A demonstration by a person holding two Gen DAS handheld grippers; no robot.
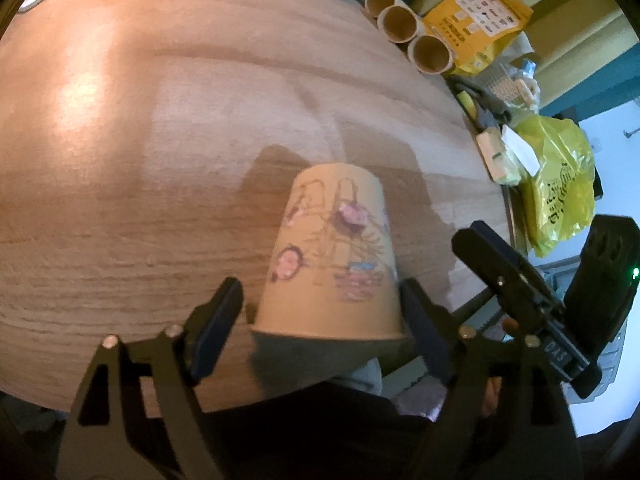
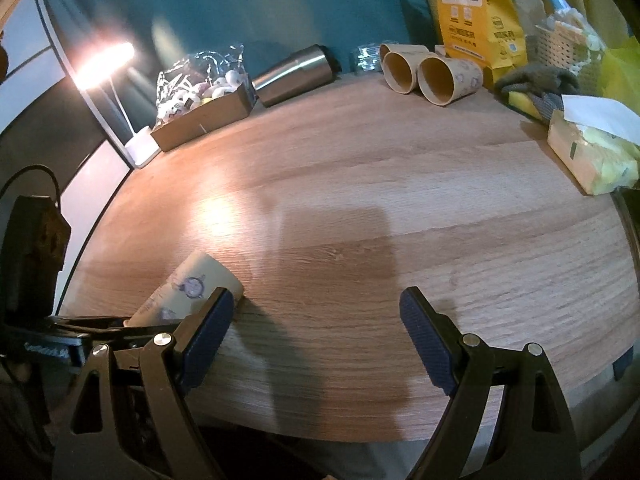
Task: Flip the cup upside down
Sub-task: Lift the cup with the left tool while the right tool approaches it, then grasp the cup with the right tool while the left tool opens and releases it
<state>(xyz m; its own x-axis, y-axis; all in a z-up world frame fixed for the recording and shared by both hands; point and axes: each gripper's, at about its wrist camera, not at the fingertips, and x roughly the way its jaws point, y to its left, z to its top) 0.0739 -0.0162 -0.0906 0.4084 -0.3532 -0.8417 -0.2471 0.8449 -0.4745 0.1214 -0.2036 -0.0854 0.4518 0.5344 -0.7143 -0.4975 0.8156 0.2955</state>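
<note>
A: Cup (image 1: 332, 252) stands inverted, rim down on the table (image 1: 160, 160). Flip appears complete.

B: Left hand-held gripper (image 1: 320, 312)?

A: Spread, straddling the cup, apparently released. Right hand-held gripper (image 2: 316, 328) spread, empty. Withdrawal remains.
</note>
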